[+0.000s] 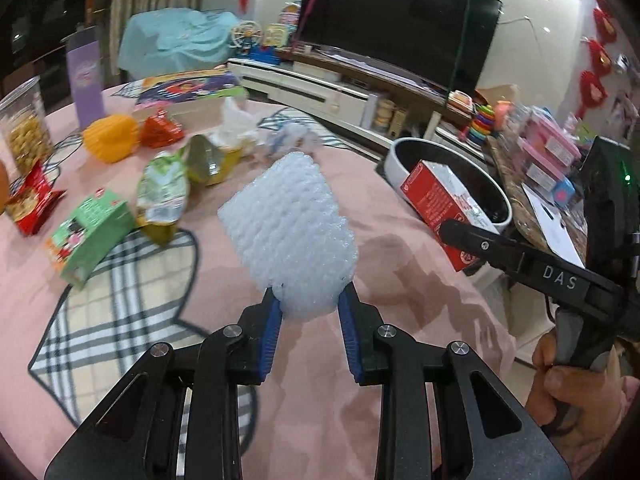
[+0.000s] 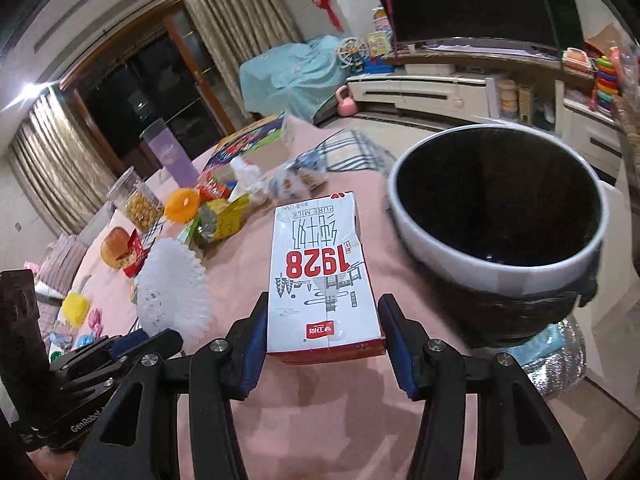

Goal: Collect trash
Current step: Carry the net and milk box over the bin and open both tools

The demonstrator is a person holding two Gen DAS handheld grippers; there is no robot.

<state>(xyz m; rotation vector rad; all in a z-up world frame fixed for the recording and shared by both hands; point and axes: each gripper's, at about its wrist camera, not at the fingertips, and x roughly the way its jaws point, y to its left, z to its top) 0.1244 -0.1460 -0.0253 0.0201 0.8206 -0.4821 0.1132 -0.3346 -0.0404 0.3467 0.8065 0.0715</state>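
My left gripper [image 1: 309, 296] is shut on a white foam fruit net [image 1: 290, 228], held up over the pink tablecloth [image 1: 400, 280]; the same foam net [image 2: 172, 292] shows at the left of the right wrist view. My right gripper [image 2: 322, 312] is shut on a red-and-white milk carton [image 2: 320, 272], and that carton [image 1: 440, 208] hangs just before the white-rimmed black bin [image 1: 452, 172]. In the right wrist view the bin [image 2: 500, 216] stands close at the right, its mouth open. More trash lies at the far left: a green carton [image 1: 90, 232], a green pouch [image 1: 162, 196], red wrappers [image 1: 32, 200].
An orange foam net [image 1: 110, 138], a jar of snacks [image 1: 26, 128], a purple tube [image 1: 86, 84] and a picture book [image 1: 188, 86] stand along the table's far side. A TV [image 1: 400, 20] on its low cabinet and toy shelves lie beyond. A hand [image 1: 568, 384] grips the right tool.
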